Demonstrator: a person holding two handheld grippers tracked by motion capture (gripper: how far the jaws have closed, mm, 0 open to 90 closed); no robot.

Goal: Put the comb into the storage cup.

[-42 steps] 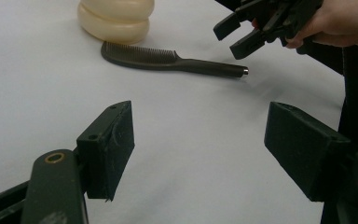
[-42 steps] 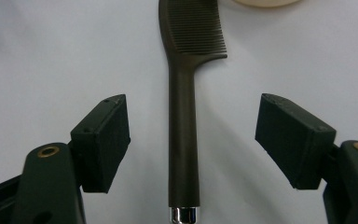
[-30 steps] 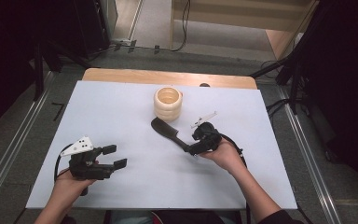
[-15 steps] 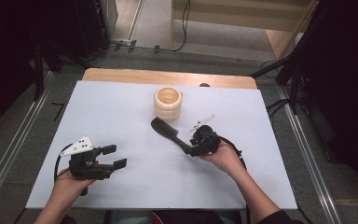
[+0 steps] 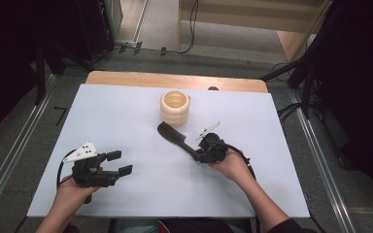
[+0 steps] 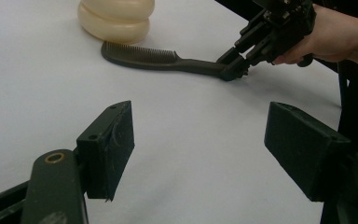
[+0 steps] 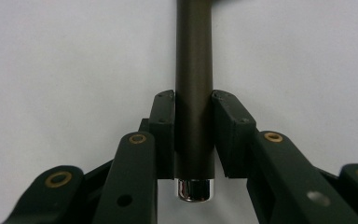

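A dark comb (image 5: 175, 137) lies flat on the white table (image 5: 126, 116), its teeth end close to a cream ribbed cup (image 5: 175, 108). My right gripper (image 5: 196, 156) sits at the comb's handle end, low on the table. Its jaws have just been closing, and in the right gripper view both pads (image 7: 164, 135) press the sides of the handle (image 7: 194, 56) just above its shiny end cap. My left gripper (image 5: 120, 162) rests at the table's front left, open with nothing between its jaws (image 6: 200, 149). From there the comb (image 6: 154, 58), the cup (image 6: 116, 18) and the right gripper (image 6: 235, 65) show farther off.
A wooden strip (image 5: 175, 80) runs along the table's far edge. Metal rails (image 5: 9, 160) flank the table on both sides, and cables (image 5: 291, 109) lie on the floor at the right. Bare white surface lies between the two grippers.
The right gripper's jaws have drawn in onto the comb's handle. The comb, the cup and the left hand stay where they were.
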